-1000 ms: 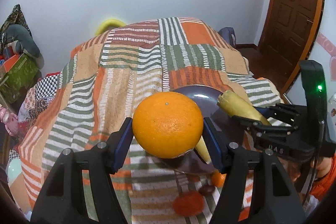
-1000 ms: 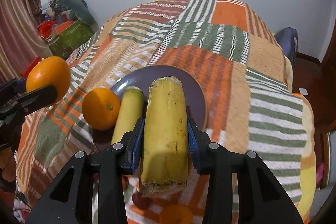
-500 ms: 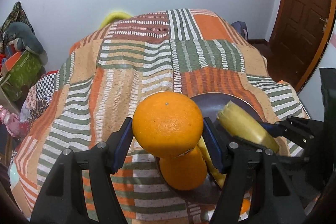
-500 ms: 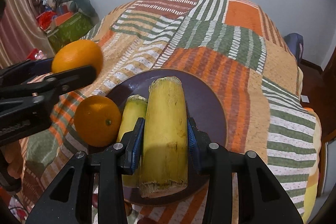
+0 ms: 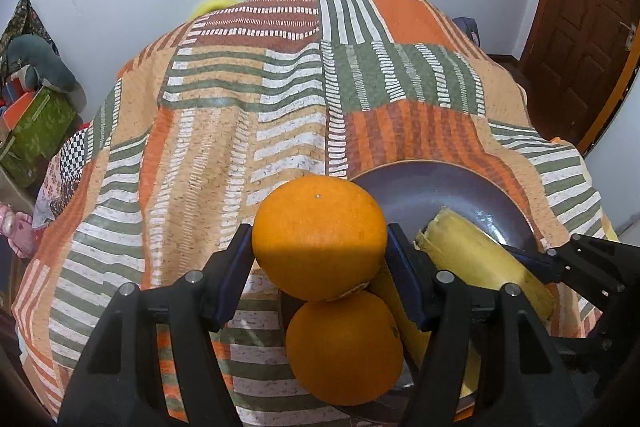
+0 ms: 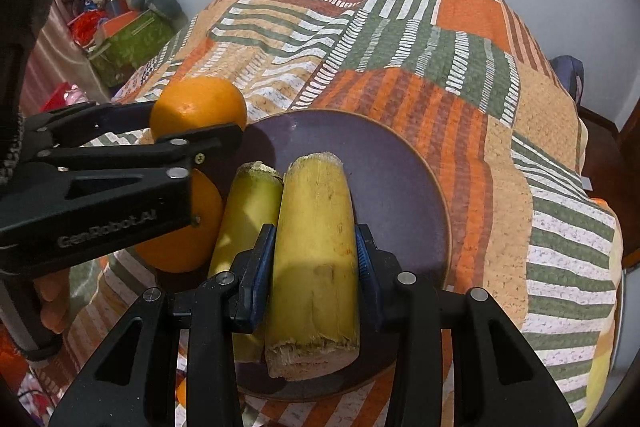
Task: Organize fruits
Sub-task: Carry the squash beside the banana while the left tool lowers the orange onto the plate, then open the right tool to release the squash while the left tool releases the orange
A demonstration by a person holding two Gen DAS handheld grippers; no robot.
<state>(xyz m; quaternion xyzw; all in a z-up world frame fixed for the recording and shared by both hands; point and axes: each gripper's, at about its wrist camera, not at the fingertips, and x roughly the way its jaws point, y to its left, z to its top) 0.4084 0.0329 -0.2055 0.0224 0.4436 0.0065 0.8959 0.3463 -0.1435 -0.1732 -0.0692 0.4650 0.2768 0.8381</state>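
Observation:
My left gripper point(image 5: 318, 239) is shut on an orange point(image 5: 316, 243), its blue pads pressing both sides. The fruit hangs just over a second orange point(image 5: 344, 347) lying on the near left edge of a purple plate point(image 5: 440, 187). My right gripper point(image 6: 314, 239) is shut on a thick yellow cane piece point(image 6: 316, 259), held low over the plate point(image 6: 396, 167). A thinner yellow cane piece point(image 6: 248, 215) lies on the plate beside it, touching the plate's orange point(image 6: 180, 227). In the right wrist view the held orange point(image 6: 198, 111) sits at the plate's left rim.
The plate rests on a patchwork bedspread point(image 5: 240, 107) in orange, green and white. A green box and soft toys point(image 5: 36, 115) stand left of the bed, and a wooden door point(image 5: 588, 27) is on the right. A small orange fruit point(image 6: 182, 391) lies near the bed's front edge.
The left gripper has come down and towards the plate with its orange, ending right above the orange on the plate. The right gripper sank a little with the cane piece, then held still.

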